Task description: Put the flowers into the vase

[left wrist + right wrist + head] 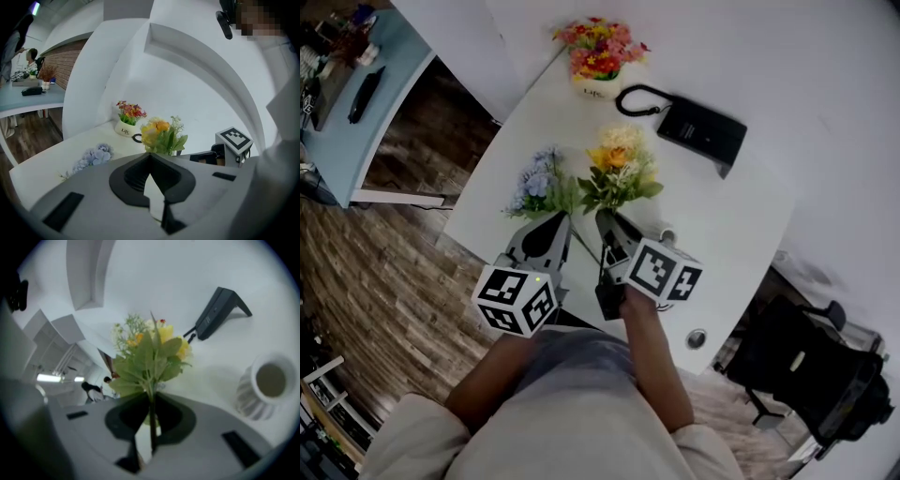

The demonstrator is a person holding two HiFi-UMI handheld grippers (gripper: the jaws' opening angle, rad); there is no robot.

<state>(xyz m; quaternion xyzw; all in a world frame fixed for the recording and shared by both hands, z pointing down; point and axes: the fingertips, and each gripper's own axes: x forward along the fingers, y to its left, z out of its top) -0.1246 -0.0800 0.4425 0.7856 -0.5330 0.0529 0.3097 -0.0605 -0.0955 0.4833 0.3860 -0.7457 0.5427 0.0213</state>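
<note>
My right gripper (605, 217) (152, 397) is shut on the green stem of a yellow and white bouquet (619, 167) (150, 352), which it holds upright above the white table (741, 216). A white ribbed vase (261, 391) stands empty to the right of it; in the head view only the vase's rim (667, 235) shows behind the right gripper. A bunch of pale blue flowers (538, 184) (93, 157) lies on the table just ahead and left of my left gripper (557, 218) (150, 157). That gripper is shut with nothing between its jaws.
A small white pot of red and pink flowers (598, 58) (127, 120) stands at the table's far edge. Beside it lies a black device with a strap (701, 129) (216, 310). A black chair (811, 370) stands at the right, a blue desk (356, 103) at the far left.
</note>
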